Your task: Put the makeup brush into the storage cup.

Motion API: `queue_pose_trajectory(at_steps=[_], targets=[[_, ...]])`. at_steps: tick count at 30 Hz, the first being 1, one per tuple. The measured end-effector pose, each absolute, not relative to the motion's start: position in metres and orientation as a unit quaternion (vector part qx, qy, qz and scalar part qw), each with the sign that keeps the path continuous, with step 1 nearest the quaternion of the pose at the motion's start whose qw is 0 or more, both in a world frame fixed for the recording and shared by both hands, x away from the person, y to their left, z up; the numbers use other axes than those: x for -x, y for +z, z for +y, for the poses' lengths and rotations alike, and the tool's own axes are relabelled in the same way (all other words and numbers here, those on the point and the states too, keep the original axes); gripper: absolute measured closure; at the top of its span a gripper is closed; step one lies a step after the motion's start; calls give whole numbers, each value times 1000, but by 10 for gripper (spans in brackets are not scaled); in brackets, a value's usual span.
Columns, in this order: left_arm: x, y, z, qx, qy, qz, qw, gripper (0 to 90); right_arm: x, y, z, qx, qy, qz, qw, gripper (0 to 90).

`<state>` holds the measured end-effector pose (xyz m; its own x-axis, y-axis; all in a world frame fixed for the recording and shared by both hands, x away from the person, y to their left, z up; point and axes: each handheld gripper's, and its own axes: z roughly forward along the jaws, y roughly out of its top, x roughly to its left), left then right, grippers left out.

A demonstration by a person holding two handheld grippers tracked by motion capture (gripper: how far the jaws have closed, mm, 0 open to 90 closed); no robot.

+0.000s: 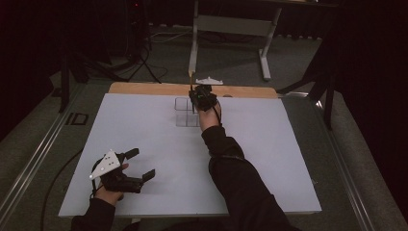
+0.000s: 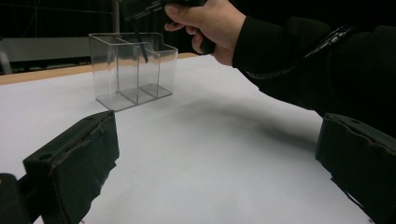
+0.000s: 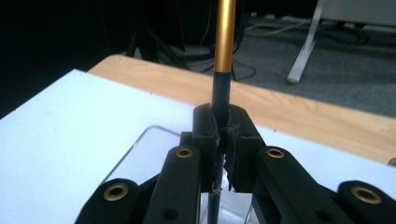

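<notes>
The right gripper (image 3: pixel 223 140) clamps an upright gold-and-black pen (image 3: pixel 224 46) over the clear organizer (image 2: pixel 133 70), while the left gripper (image 1: pixel 139 166) rests spread apart on the white table (image 1: pixel 159 159).

Beyond your table lies grey carpet (image 1: pixel 231 60), dimly lit. A white-legged desk frame (image 1: pixel 231 29) stands there, with black tripod legs (image 1: pixel 144 62) and cables to its left.

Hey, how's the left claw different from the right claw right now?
The left claw sits low near the front of the white table with its jaws wide apart and nothing between them. The right claw is at the far side, over the clear plastic holder, jaws shut on an upright pen with a gold and dark barrel. Both are black and hand-held.
</notes>
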<state>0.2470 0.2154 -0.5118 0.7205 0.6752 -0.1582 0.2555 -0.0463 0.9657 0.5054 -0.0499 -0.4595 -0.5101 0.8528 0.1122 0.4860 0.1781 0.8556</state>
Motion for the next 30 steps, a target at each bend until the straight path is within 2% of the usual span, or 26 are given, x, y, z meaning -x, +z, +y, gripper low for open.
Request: queue_pose_trajectory(at_steps=[9, 11, 12, 13, 14, 15, 16, 18, 20, 23, 30], targets=[[-247, -512, 216, -702, 173, 331, 606, 0, -504, -465, -51, -451, 442, 747, 207, 833], [-247, -512, 215, -702, 172, 332, 607, 0, -505, -466, -52, -456, 438, 750, 195, 822], [-247, -512, 216, -702, 173, 331, 606, 0, -506, -467, -52, -460, 438, 750, 186, 653], [-247, -512, 216, -702, 173, 332, 607, 0, -506, -467, -52, -460, 438, 750, 186, 653], [-247, -512, 215, -700, 173, 332, 608, 0, -506, -466, -53, -463, 441, 746, 185, 546], [-247, -512, 215, -700, 173, 332, 609, 0, -507, -464, -54, -469, 444, 743, 177, 391], [-247, -512, 216, -701, 174, 331, 608, 0, -507, -464, -54, -469, 444, 743, 177, 391], [-247, -512, 216, -702, 173, 331, 606, 0, -507, -461, -53, -467, 440, 745, 182, 247], [-248, -512, 215, -703, 172, 332, 605, 0, -506, -457, -52, -463, 439, 748, 183, 158], [-248, -512, 215, -703, 172, 332, 605, 0, -504, -452, -50, -454, 440, 755, 174, 105], [-248, -511, 215, -702, 169, 333, 606, 0, -498, -443, -51, -443, 441, 762, 167, 90]])
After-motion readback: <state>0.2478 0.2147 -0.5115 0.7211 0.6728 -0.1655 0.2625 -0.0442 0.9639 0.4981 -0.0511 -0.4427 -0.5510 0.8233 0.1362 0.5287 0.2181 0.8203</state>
